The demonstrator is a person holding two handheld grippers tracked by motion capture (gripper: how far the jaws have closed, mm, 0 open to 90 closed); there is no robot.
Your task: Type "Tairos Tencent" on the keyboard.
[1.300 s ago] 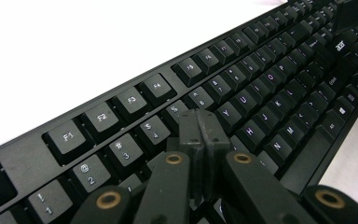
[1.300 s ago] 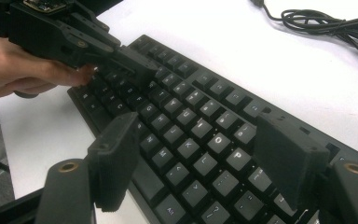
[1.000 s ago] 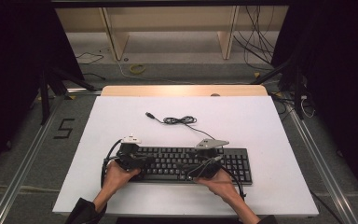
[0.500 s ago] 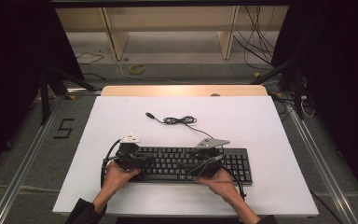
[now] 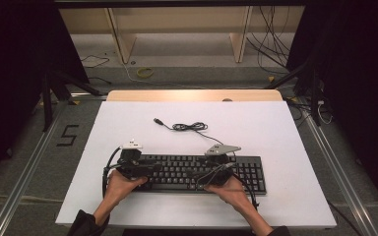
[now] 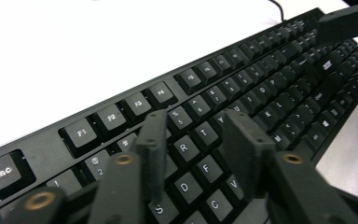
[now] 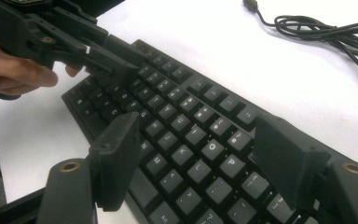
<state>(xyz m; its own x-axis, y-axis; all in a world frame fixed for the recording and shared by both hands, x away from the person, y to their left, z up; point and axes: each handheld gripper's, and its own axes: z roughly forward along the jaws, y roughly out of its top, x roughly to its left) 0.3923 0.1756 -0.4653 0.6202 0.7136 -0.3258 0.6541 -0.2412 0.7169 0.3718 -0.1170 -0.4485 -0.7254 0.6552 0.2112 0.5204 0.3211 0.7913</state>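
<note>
A black keyboard (image 5: 192, 172) lies across the near middle of the white table (image 5: 275, 132). Its cable (image 5: 189, 127) is coiled behind it with the USB plug lying free. My left gripper (image 5: 151, 168) hovers over the keyboard's left end. In the left gripper view the left gripper (image 6: 196, 123) has its jaws above the R and F keys (image 6: 184, 147). They have just been opening, and nothing is between them. My right gripper (image 5: 209, 174) is over the right-hand letter keys. In the right gripper view the right gripper (image 7: 200, 135) stands wide open above the keyboard (image 7: 200, 116), gripping nothing.
The person's hands (image 5: 120, 184) hold both grippers from the table's near edge. Wooden shelving (image 5: 177, 29) and loose cables (image 5: 270, 44) lie on the floor beyond the table's far edge. Bare white tabletop surrounds the keyboard.
Both hands and the keyboard keep their places. The left gripper's jaws look slightly wider apart than before.
</note>
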